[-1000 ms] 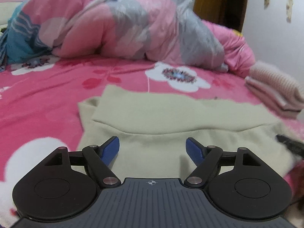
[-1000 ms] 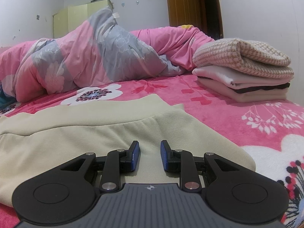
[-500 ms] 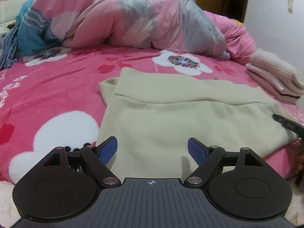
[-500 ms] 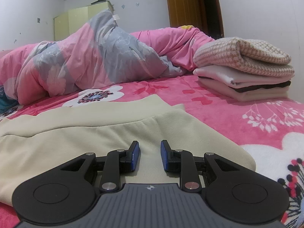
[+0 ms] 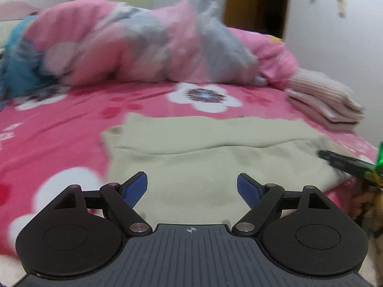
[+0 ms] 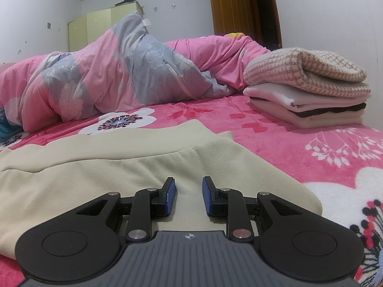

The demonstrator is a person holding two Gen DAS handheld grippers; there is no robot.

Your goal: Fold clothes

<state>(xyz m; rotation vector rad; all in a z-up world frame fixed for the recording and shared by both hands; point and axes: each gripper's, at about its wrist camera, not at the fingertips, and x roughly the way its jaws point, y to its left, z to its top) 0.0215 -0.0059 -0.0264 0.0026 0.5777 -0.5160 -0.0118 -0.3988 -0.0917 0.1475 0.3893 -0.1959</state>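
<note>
Home bedroom. Bed fills both views, covered in pink fleece blanket with white flower print. Rumpled pink-and-grey floral quilt heaped along far side. Stack of folded clothes on bed near wall. Beige garment spread flat on blanket. Pale yellow-green wardrobe against back wall. Brown wooden door standing ajar. White walls with small stickers, scuffs and bits of tape.

The beige garment is matt, finely ribbed knit cloth. The bed cover looks plush and fleecy. At two o'clock, the top folded piece is coarse woven houndstooth. The door is glossy wood.
</note>
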